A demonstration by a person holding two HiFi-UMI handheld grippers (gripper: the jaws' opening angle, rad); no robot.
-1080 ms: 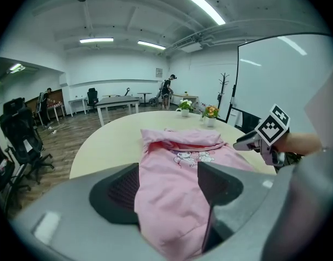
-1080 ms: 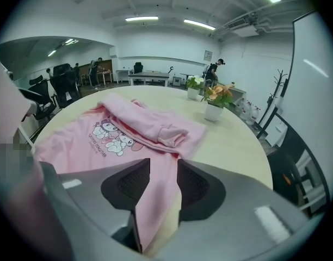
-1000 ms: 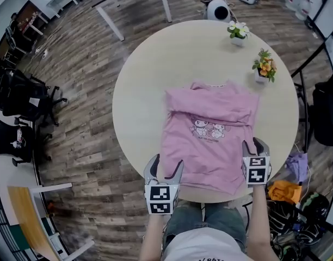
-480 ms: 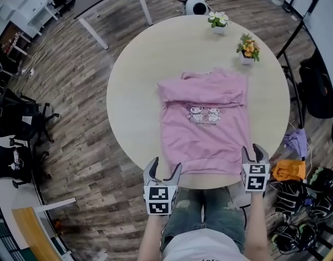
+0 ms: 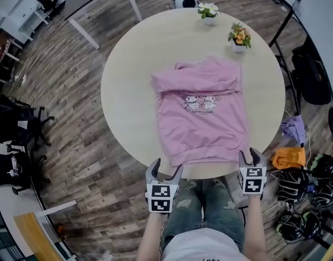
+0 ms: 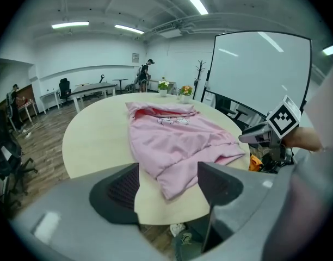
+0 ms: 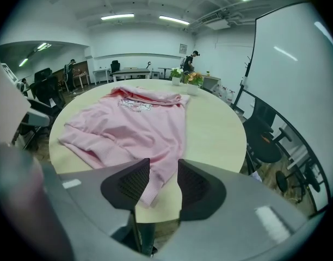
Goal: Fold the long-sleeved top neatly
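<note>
1. Judged mid-fold: finds the pink long-sleeved top (image 5: 202, 118) flat at the centre of the frame on the round table (image 5: 128, 91), collar toward the top edge, hem along the near rim, sleeves apparently already laid in across the chest.
2. Puts the left gripper (image 5: 166, 166) at lower centre-left, just off the table's rim beside the hem's left corner, jaws spread wide and holding nothing (in the left gripper view the cloth corner lies ahead of the gap, not in it).
3. Puts the right gripper (image 5: 250, 155) at lower right, beside the other hem corner, jaws parted more narrowly, with no cloth pinched and only the hem's edge showing beyond the gap.
4. Holds both tools roughly level, pointing up-frame across the table, marker cubes facing the head camera, about the garment's width apart.
5. Calls next, in all likelihood, for easing each gripper forward onto its corner, closing on the ribbed hem, then carrying both corners evenly up-frame toward the collar, well short of the 2 flower pots (image 5: 239, 37) at upper right.
</note>
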